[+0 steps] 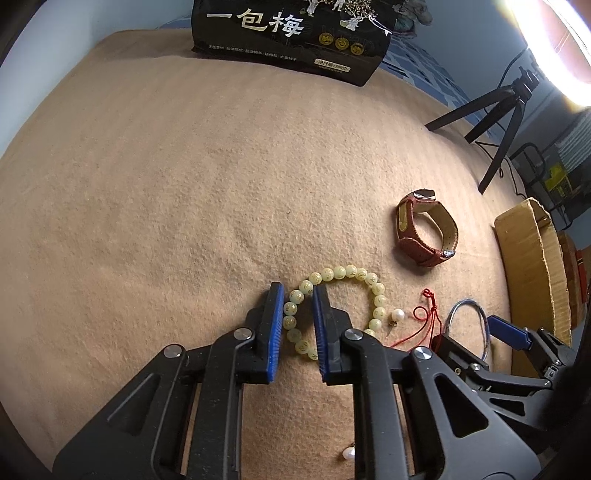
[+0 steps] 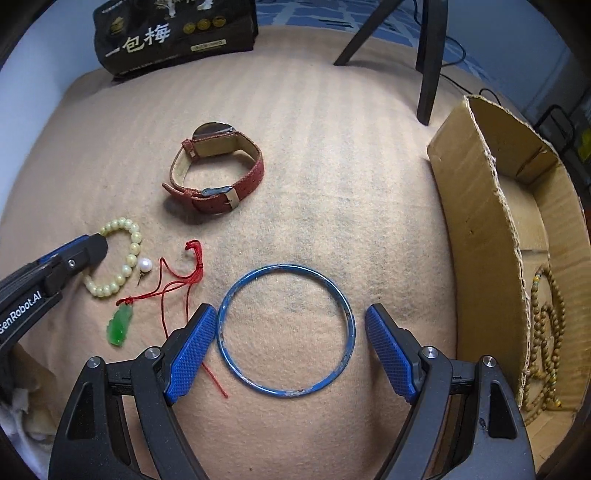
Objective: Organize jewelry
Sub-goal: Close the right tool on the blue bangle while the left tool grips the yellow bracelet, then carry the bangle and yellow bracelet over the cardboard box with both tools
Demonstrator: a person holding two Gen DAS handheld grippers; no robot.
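A pale yellow bead bracelet (image 1: 347, 275) lies on the tan blanket; it also shows in the right wrist view (image 2: 127, 254). My left gripper (image 1: 298, 295) straddles its left side, one finger inside the loop and one outside, with a narrow gap and beads between the pads. My right gripper (image 2: 290, 321) is open wide around a blue bangle (image 2: 286, 330) lying flat; the left pad is close to its rim. A red-strap watch (image 2: 218, 173), a pearl earring (image 2: 145, 265) and a green jade pendant (image 2: 120, 325) on red cord lie nearby.
A cardboard box (image 2: 476, 206) stands at the right, holding a brown bead necklace (image 2: 546, 332). A black snack bag (image 2: 173, 33) and a tripod (image 2: 428, 55) stand at the back. A second pearl (image 1: 349, 452) lies under my left gripper. My left gripper shows in the right wrist view (image 2: 55, 266).
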